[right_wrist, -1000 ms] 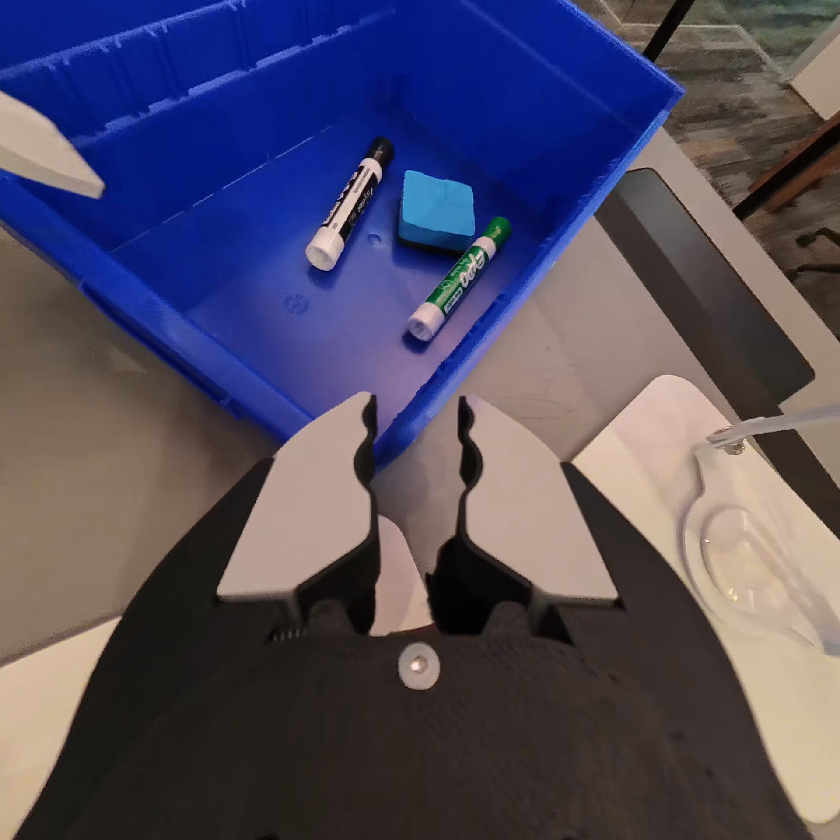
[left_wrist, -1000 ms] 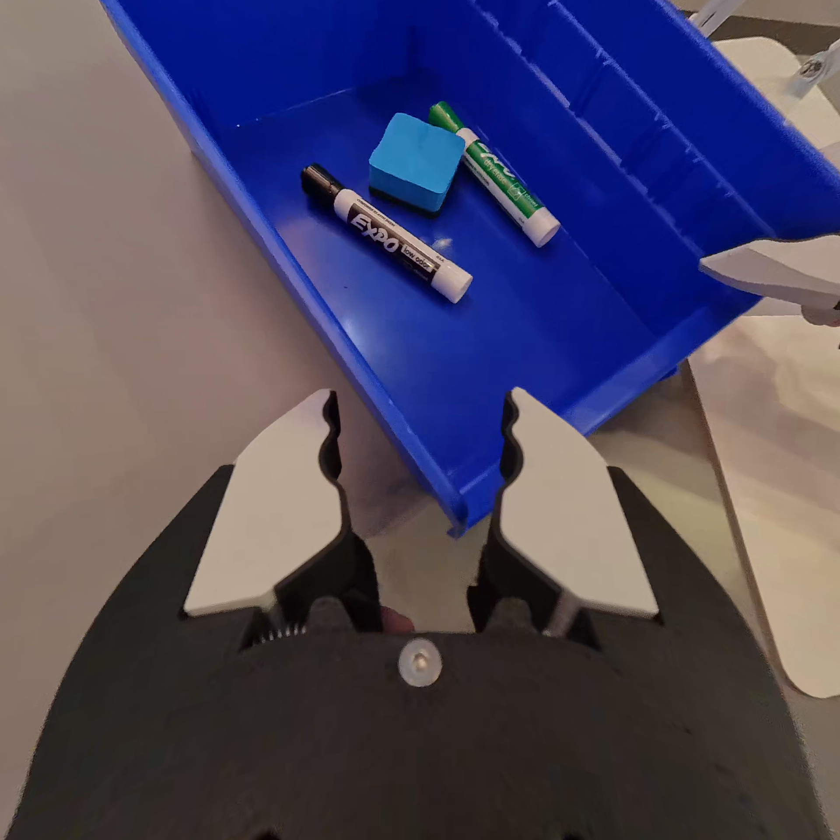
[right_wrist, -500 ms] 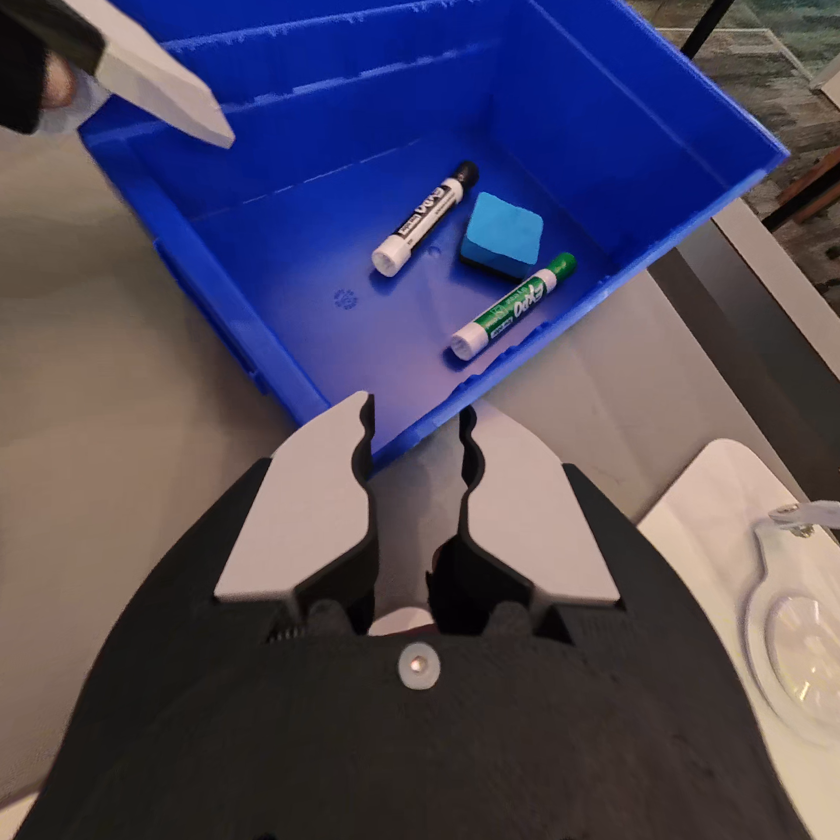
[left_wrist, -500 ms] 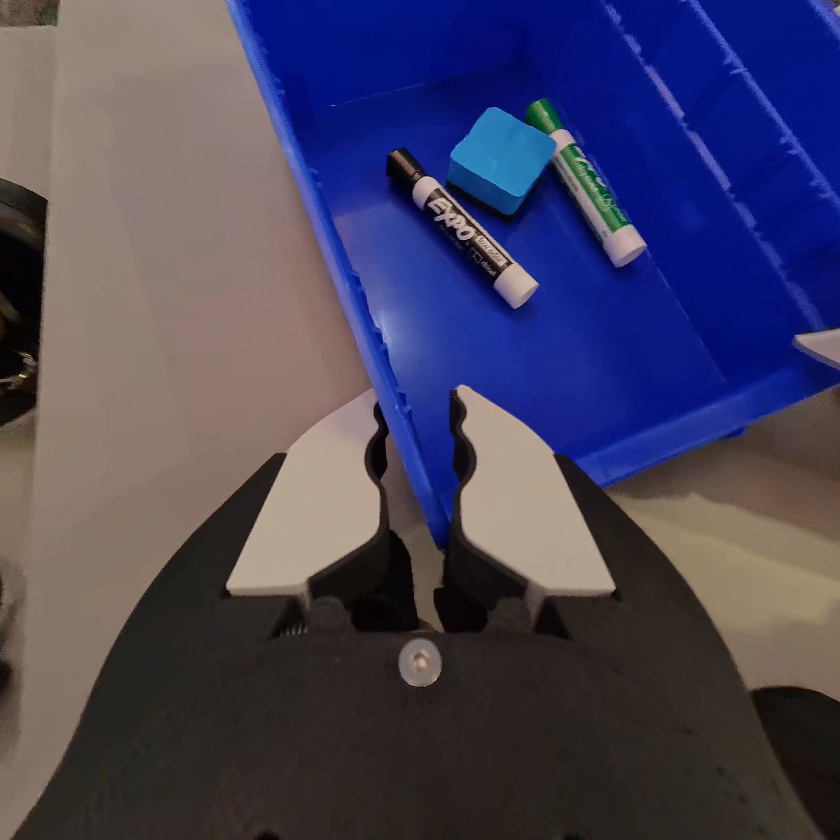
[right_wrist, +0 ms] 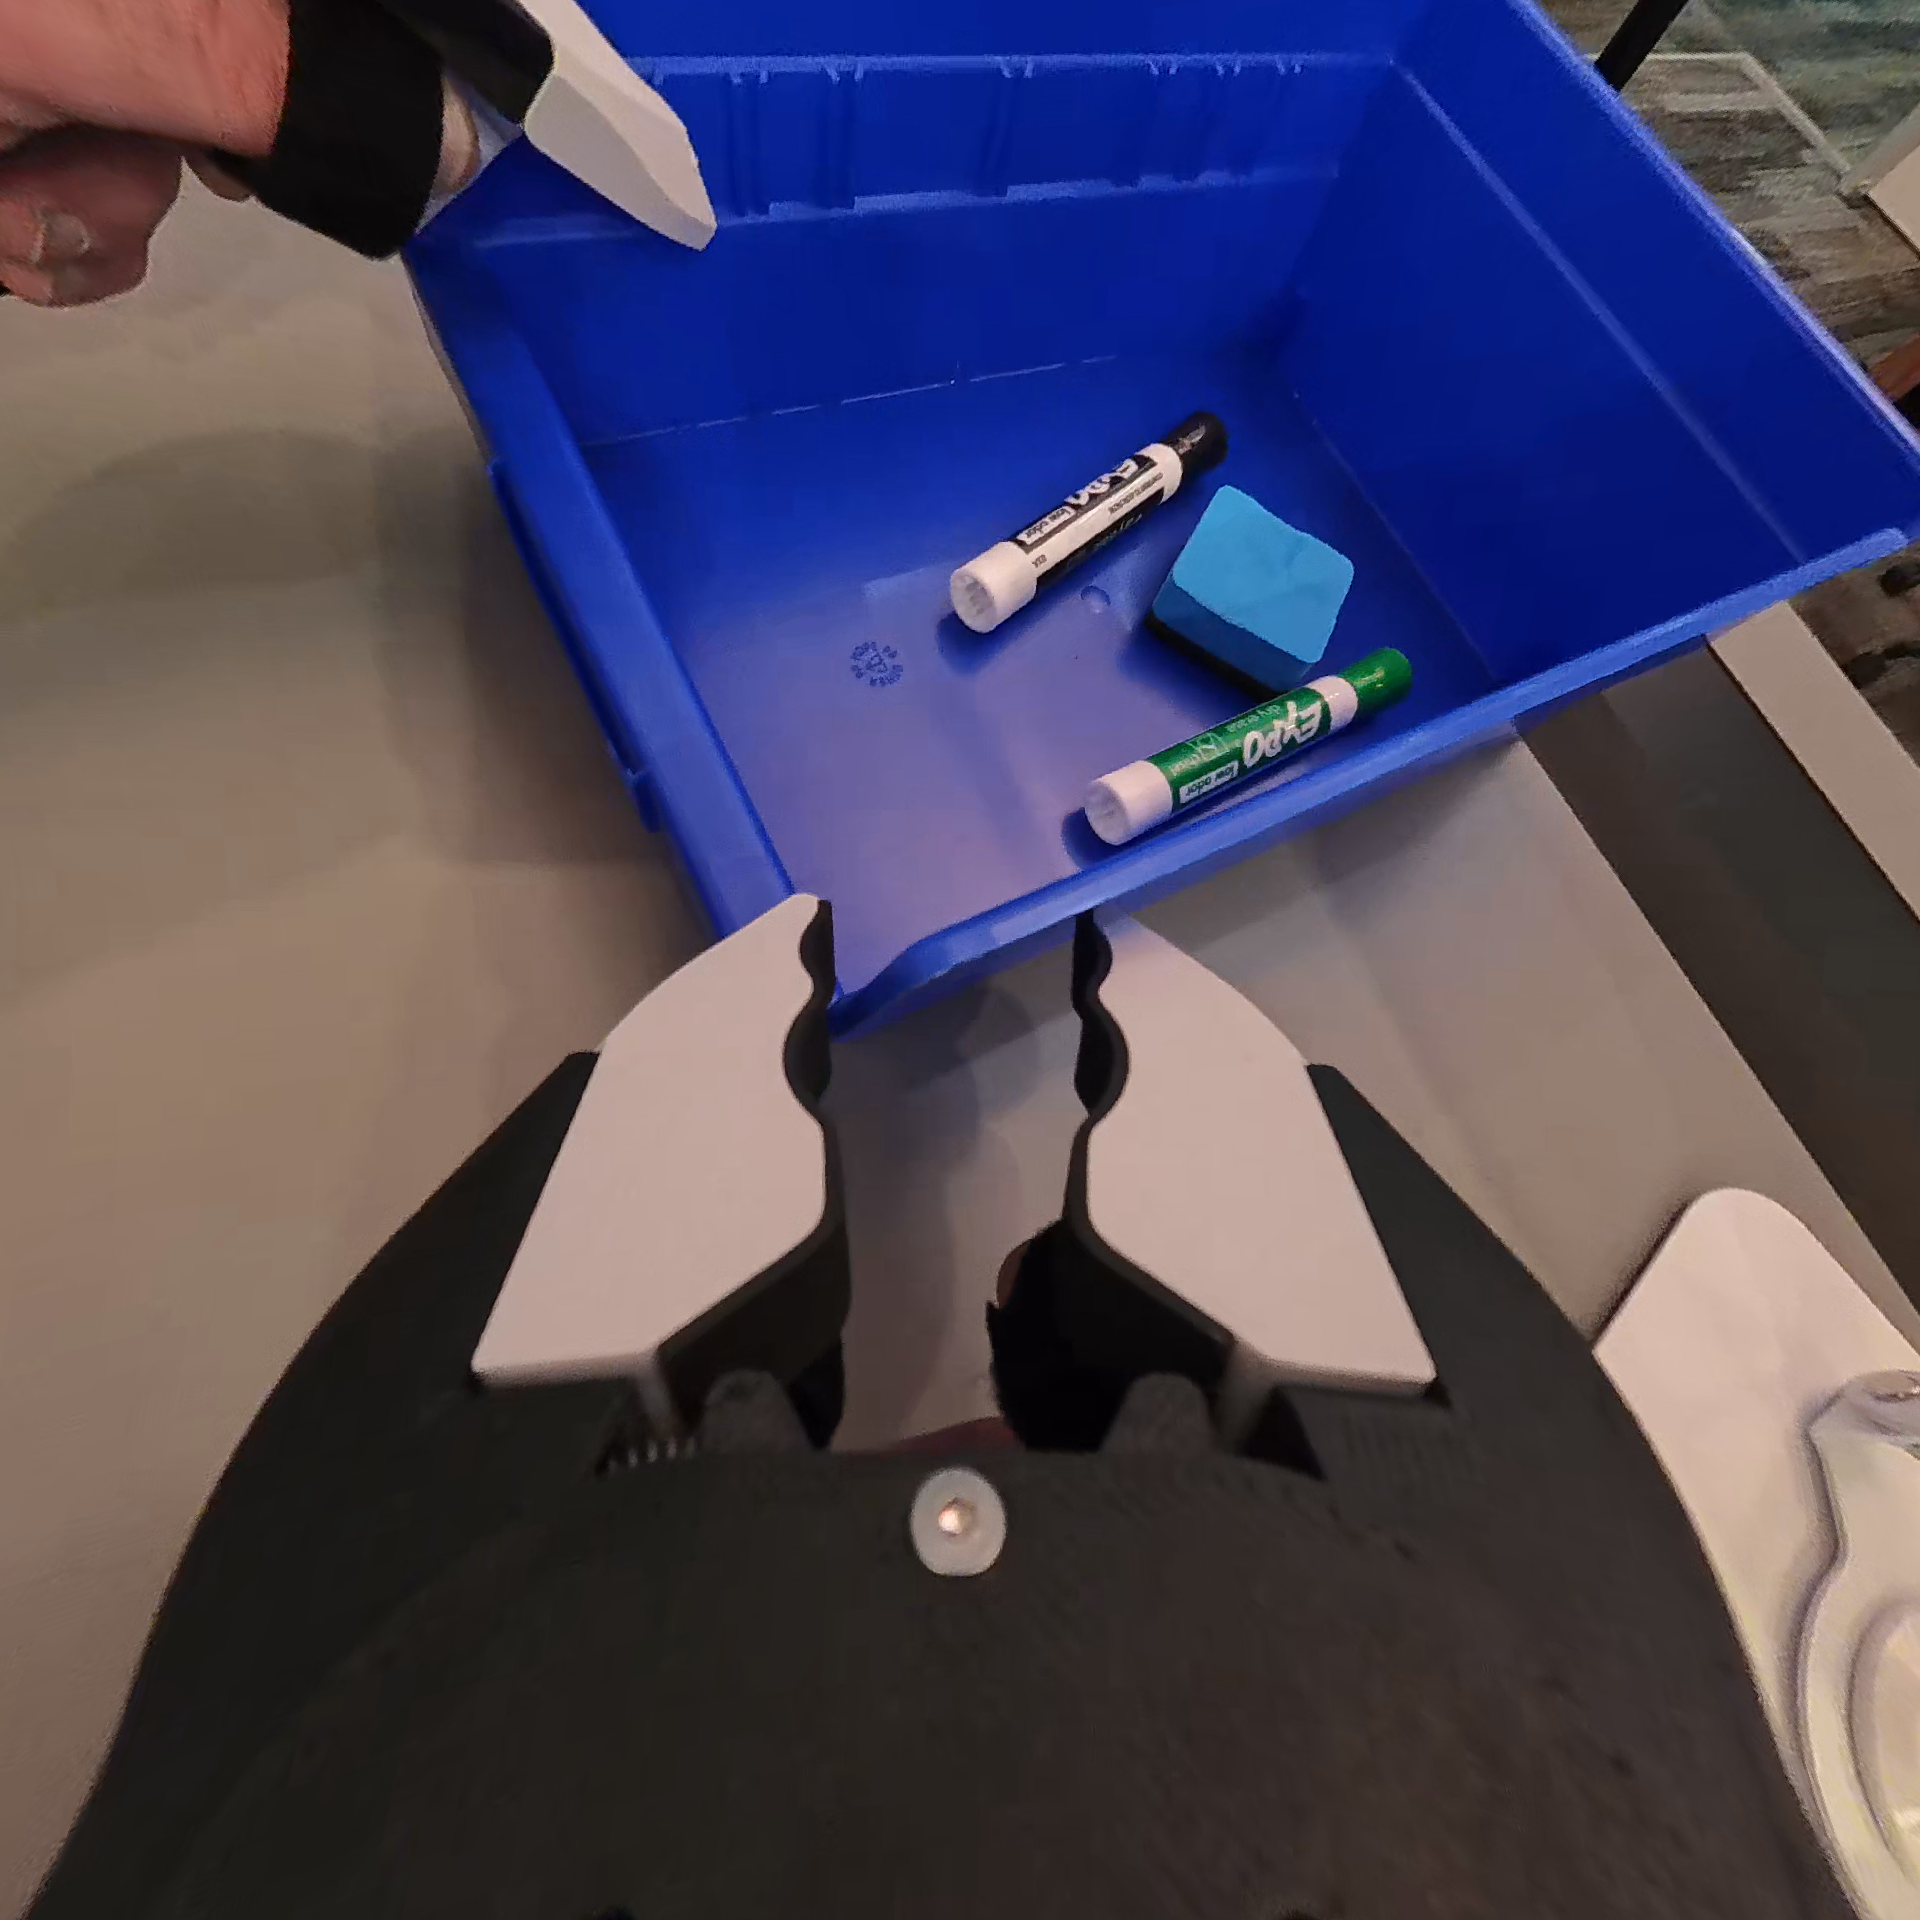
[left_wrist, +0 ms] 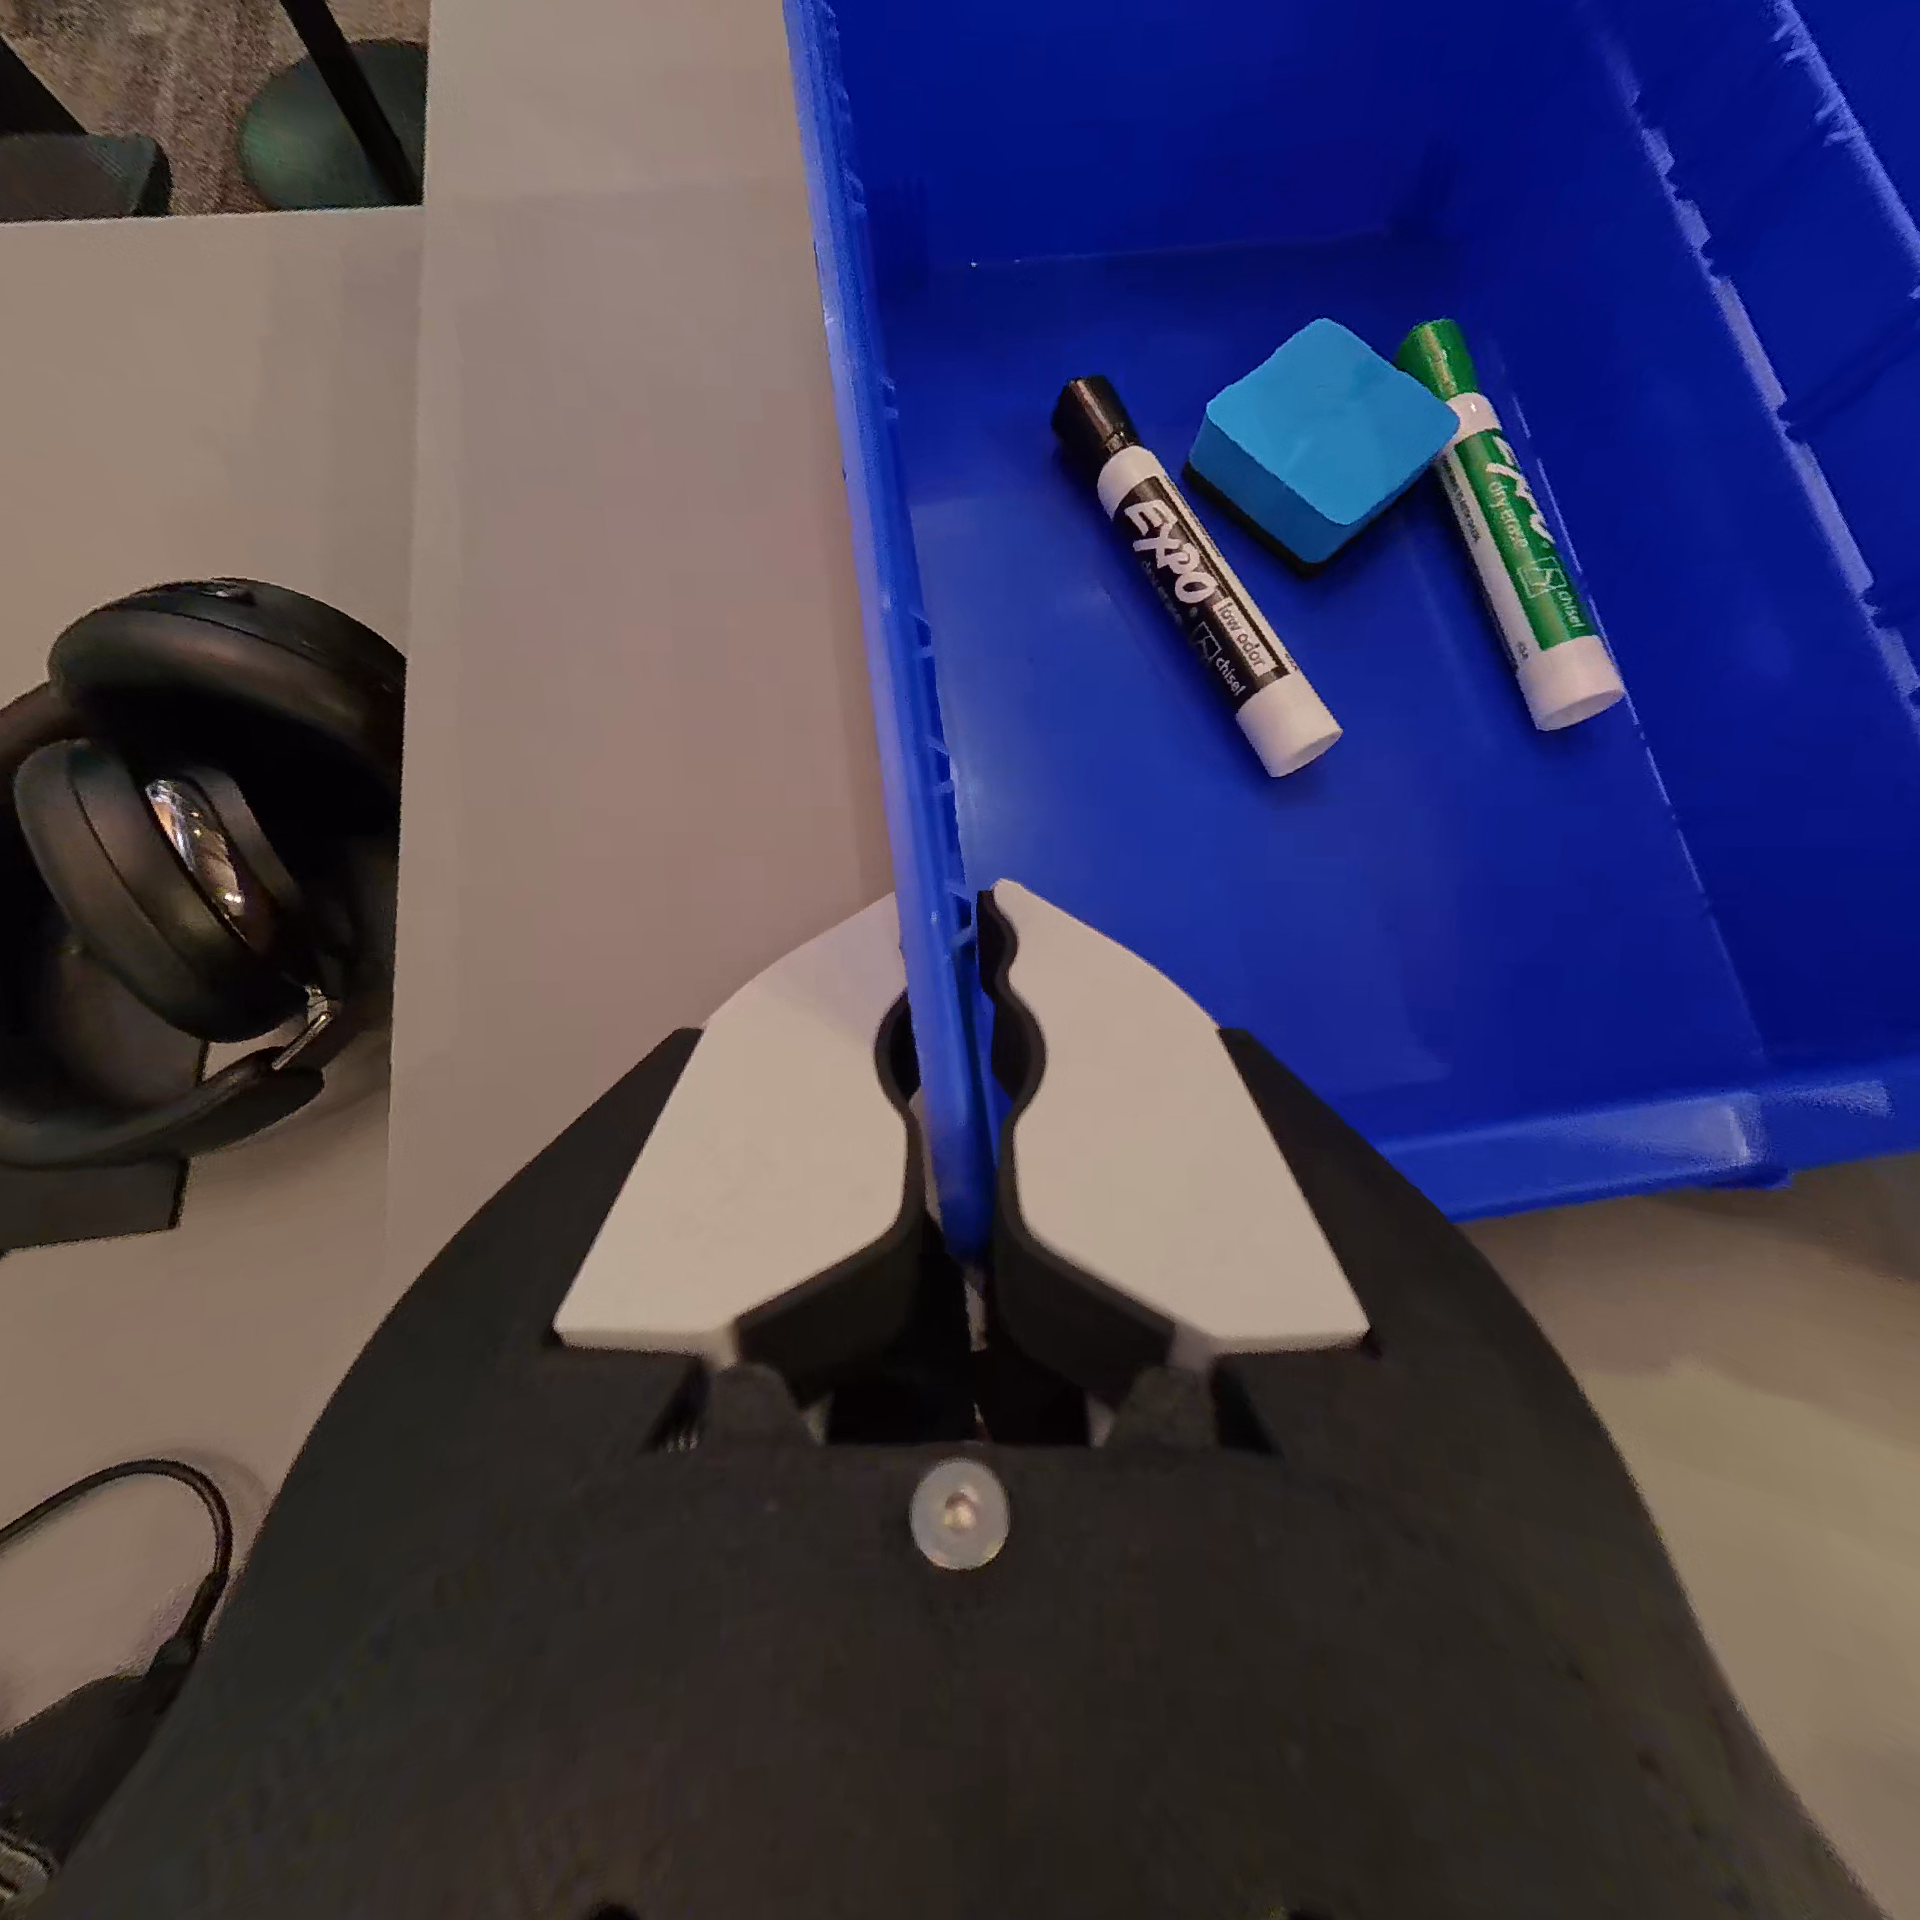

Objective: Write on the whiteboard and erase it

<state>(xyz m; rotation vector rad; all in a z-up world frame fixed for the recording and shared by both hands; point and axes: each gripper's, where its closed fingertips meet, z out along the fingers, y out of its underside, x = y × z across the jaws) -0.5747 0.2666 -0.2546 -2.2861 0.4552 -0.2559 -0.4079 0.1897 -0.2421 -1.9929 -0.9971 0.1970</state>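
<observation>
A blue plastic bin [left_wrist: 1558, 935] stands on the grey table. In it lie a black marker [left_wrist: 1195, 577], a light-blue eraser block [left_wrist: 1320, 457] and a green marker [left_wrist: 1507, 530]. My left gripper [left_wrist: 943, 900] is shut on the bin's left wall [left_wrist: 904, 623], one finger outside and one inside. In the right wrist view, the bin [right_wrist: 582, 582] holds the black marker [right_wrist: 1086, 520], eraser [right_wrist: 1252, 587] and green marker [right_wrist: 1247, 743]. My right gripper [right_wrist: 951, 914] is open and empty at the bin's near corner. The left gripper's finger [right_wrist: 623, 156] shows at the bin's far corner.
Black headphones [left_wrist: 177, 862] and a black cable [left_wrist: 156, 1507] lie left of the bin. A white rounded board [right_wrist: 1745, 1382] with a clear plastic object [right_wrist: 1860, 1558] on it lies at the right. A person's hand [right_wrist: 83, 135] holds the left gripper. A dark strip [right_wrist: 1787, 852] runs along the table's right. The left gripper's tips are roughly 20 cm from the right gripper's. Left tips and right tips are each some 15 cm from the light-blue eraser block [left_wrist: 1320, 457].
My left gripper moved from the bin's corner onto its left wall and shut on it. My right gripper opened a little wider and the bin shifted in its view.
</observation>
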